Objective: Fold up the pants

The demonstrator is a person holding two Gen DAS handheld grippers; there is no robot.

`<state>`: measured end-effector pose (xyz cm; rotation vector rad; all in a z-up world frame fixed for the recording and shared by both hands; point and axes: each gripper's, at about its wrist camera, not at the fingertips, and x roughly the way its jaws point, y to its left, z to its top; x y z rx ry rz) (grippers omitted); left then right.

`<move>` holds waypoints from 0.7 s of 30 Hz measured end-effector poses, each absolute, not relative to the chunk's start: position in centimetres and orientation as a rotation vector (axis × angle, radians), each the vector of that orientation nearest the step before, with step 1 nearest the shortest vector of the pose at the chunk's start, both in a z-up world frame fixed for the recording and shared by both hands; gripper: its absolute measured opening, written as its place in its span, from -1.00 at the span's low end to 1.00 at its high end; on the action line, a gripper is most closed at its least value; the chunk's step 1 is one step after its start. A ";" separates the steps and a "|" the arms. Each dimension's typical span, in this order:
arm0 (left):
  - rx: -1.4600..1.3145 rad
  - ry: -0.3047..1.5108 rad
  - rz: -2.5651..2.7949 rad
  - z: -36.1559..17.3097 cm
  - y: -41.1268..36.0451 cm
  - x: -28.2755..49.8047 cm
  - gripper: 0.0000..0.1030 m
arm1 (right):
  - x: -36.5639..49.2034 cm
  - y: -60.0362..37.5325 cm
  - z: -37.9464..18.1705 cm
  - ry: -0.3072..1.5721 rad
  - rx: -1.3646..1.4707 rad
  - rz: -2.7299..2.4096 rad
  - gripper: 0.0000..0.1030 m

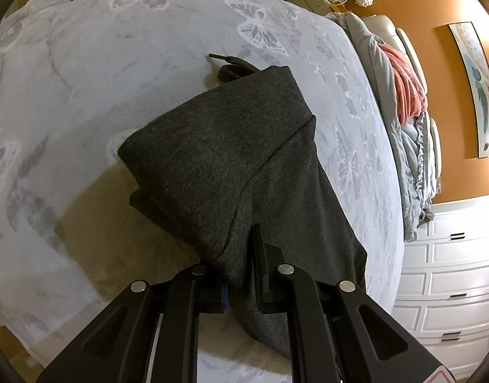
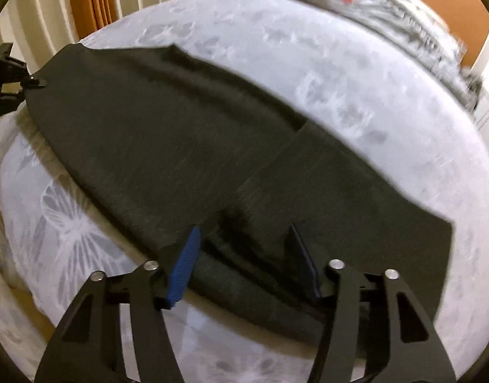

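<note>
Left tongs [image 1: 241, 255]: closed on a bunched fold of the dark grey pants [image 1: 231, 159], cloth pinched between the fingers at lower centre of the left wrist view. From there the pants run up to mid-frame, doubled over, drawstring [image 1: 227, 60] poking out at the top end. All of it lies on the butterfly-print bedspread [image 1: 101, 63].

Right tongs [image 2: 244, 249]: spread open, blue pad [image 2: 184, 271] on one finger visible; a rolled edge of the pants [image 2: 180, 134] sits between the fingers but is not pinched. In the right wrist view the pants stretch from upper left to right edge, with the left tongs [image 2: 33, 83] seen at the far upper-left corner holding that end. Frame is motion-blurred.

Step judged: second corner to be grasped before the next fold is carried over. All layers at the edge should be caught by the right tongs, not only the top one. Both ends should then be lifted level and kept taut so no crease is dragged in. The drawstring should be tucked under. Risk: a lower layer slipping out.

Piled bedding [image 1: 401, 102] at the right is well apart.
</note>
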<state>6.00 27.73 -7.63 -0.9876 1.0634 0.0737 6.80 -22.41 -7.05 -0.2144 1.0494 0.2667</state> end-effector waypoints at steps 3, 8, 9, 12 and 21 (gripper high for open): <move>-0.984 1.062 0.075 -7.6 27.7 6.1 -0.85 | 7.1 -22.4 -6.5 1.052 -0.161 0.274 -0.79; -0.999 1.061 0.072 -7.8 27.7 6.0 -0.85 | 6.0 -23.1 1.0 0.829 0.033 0.330 -0.85; -1.001 1.062 0.070 -7.9 27.8 6.1 -0.85 | 5.9 -22.9 1.8 0.800 0.066 0.364 -0.85; -0.995 1.066 0.073 -8.1 27.7 6.2 -0.85 | 7.7 -20.3 -0.5 0.879 0.072 0.448 -0.74; -0.943 1.071 0.058 -8.1 27.4 6.5 -0.79 | 5.6 -28.2 1.5 0.816 0.099 0.178 0.50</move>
